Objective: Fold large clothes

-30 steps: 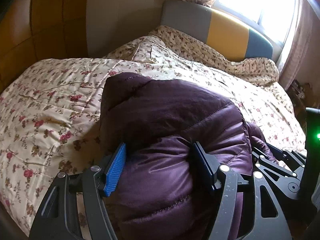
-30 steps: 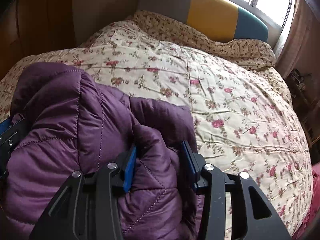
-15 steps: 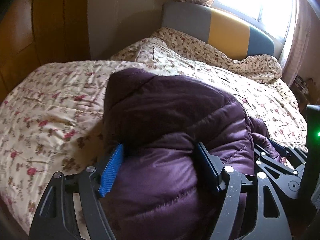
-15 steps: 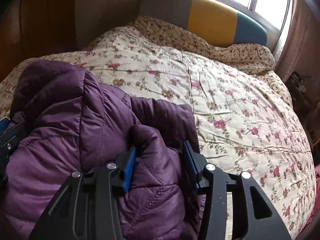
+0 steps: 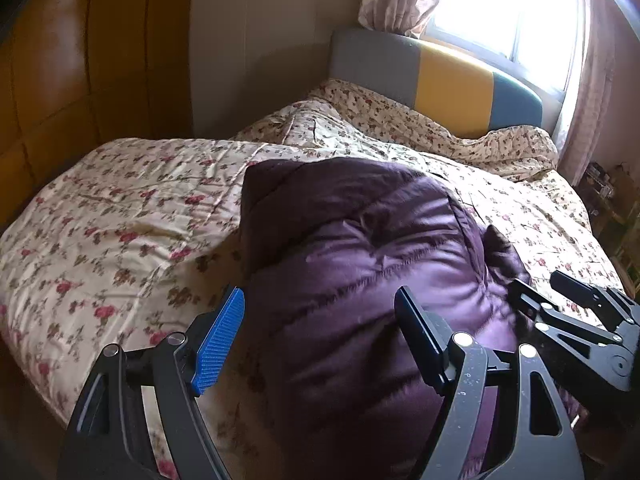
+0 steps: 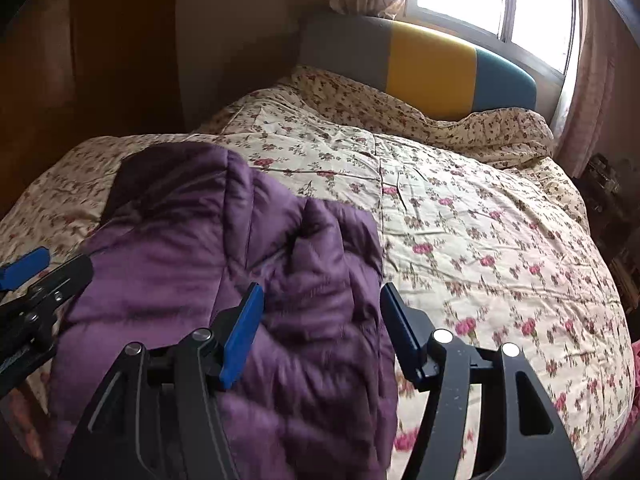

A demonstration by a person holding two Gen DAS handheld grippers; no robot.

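On the floral bed (image 6: 480,216), one purple jacket (image 6: 248,240) (quilted) lies between two gaping tools (image 5: 320,336) (image 6: 322,330).

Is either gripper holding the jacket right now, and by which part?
Neither. The left gripper and right gripper are open above the purple jacket.

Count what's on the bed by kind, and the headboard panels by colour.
Jacket: 1
Quilt: 1
Grey panel: 1
Yellow panel: 1
Teal panel: 1
Total: 5
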